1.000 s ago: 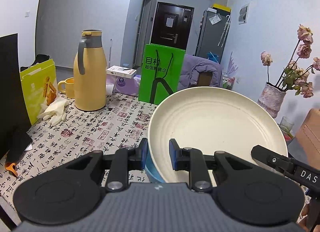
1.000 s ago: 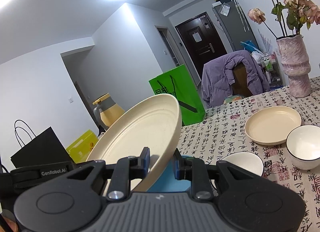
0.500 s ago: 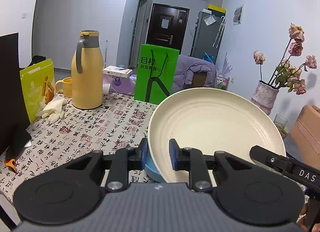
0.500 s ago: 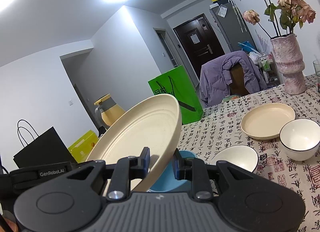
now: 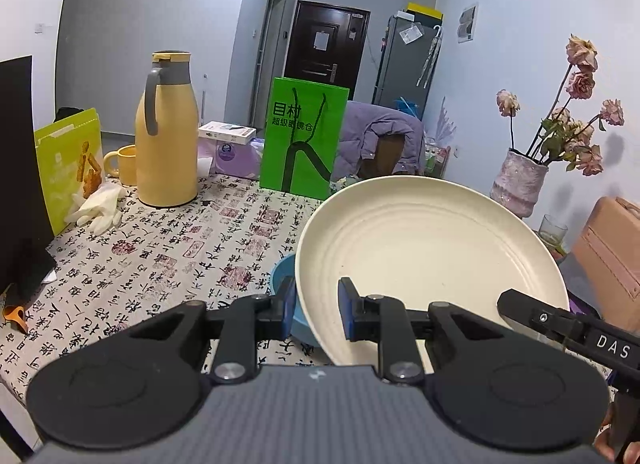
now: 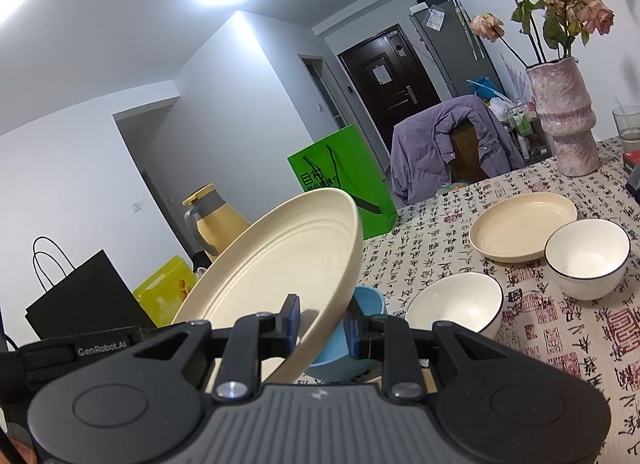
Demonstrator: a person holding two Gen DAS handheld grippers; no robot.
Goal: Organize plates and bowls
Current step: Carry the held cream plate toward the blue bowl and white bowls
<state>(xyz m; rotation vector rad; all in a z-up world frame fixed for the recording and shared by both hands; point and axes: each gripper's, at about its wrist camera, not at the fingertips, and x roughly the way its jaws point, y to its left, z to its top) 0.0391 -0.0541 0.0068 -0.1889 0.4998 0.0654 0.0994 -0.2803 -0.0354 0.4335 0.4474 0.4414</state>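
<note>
A large cream plate hangs tilted above the table, held by both grippers on opposite sides of its rim. My left gripper is shut on the near rim. My right gripper is shut on the rim too. Under the plate a blue bowl sits on the table, mostly hidden. To the right lie a cream bowl with a dark rim, a white bowl and a smaller cream plate.
The table carries a printed cloth. At its far side stand a yellow jug, a yellow mug, a green bag, white gloves, a black bag and a pink vase of flowers. A chair with a purple jacket stands behind.
Both grippers have drifted back and slightly down with the plate held between them. More of the table and the blue bowl now show below the plate.
</note>
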